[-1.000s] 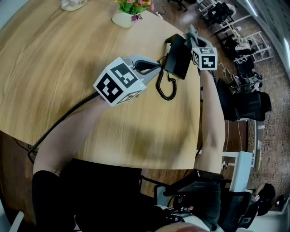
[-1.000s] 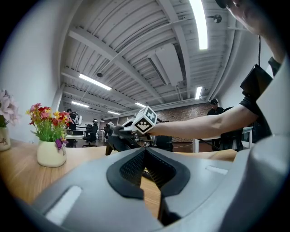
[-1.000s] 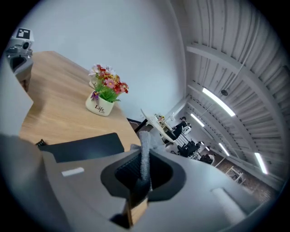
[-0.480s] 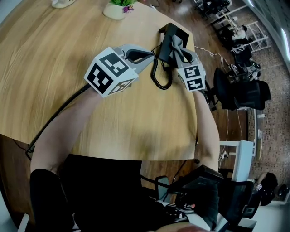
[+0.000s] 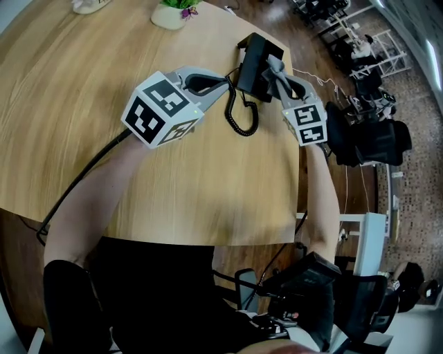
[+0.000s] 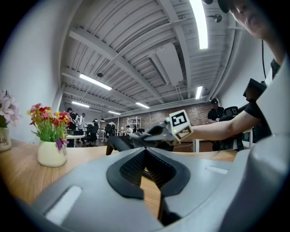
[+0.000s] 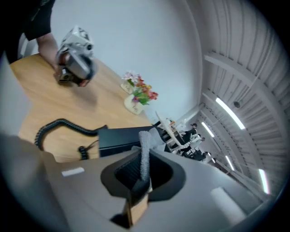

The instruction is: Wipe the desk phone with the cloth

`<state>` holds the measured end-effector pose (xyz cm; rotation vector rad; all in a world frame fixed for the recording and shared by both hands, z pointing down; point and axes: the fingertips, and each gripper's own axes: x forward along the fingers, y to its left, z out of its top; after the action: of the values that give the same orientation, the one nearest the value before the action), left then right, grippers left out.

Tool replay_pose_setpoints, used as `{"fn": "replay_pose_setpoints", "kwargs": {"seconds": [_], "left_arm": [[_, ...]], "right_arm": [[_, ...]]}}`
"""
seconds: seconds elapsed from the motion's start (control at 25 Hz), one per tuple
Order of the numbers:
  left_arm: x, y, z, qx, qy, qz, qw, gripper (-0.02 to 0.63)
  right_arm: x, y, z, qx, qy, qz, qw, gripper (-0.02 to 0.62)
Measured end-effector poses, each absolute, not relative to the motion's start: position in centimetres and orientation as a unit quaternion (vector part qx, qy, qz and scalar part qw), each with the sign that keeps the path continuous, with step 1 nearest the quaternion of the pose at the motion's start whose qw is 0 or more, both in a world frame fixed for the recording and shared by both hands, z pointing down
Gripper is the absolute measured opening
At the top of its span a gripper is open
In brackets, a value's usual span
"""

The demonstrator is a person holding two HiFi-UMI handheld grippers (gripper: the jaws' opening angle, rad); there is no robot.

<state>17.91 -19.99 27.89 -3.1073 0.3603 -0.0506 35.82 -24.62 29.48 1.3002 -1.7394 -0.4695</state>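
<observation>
Two forearms reach out over the near rim of the round wooden table (image 5: 208, 207). A wide stretch of bare wood lies open on its near and left sides, crossed only by a black cable (image 5: 90, 178) running toward the left gripper (image 5: 223, 81). That gripper hovers just left of the phone, its jaws pressed together on nothing, with the coiled cord (image 5: 239, 114) lying on the wood beside it. Farther right, the right gripper (image 5: 272, 68) pinches a grey cloth (image 7: 144, 152) between its pads and holds it over the black desk phone (image 5: 250, 61), which sits close to the table's far right edge. Beyond that edge the floor is crowded with office chairs (image 5: 370, 142). A flower pot (image 5: 168, 15) stands at the far rim, well apart from the phone.
</observation>
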Motion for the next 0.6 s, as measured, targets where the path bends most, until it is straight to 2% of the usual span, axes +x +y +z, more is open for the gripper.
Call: {"fn": "replay_pose_setpoints", "kwargs": {"seconds": [0.2,0.4,0.6], "left_arm": [[18.3,-20.0,28.1,-0.994,0.111,-0.017,0.005,0.003],[18.2,-19.7,28.0,-0.994,0.11,-0.015,0.004,0.003],[17.8,-19.5,27.6,-0.994,0.108,-0.018,0.007,0.003]], "right_arm": [[40.6,-33.2,24.5,0.614,-0.668,-0.175,0.382,0.02],[41.5,-36.8,26.8,0.617,-0.657,-0.147,0.408,0.02],[39.1,-32.1,28.9,0.601,-0.672,-0.159,0.402,0.018]]}}
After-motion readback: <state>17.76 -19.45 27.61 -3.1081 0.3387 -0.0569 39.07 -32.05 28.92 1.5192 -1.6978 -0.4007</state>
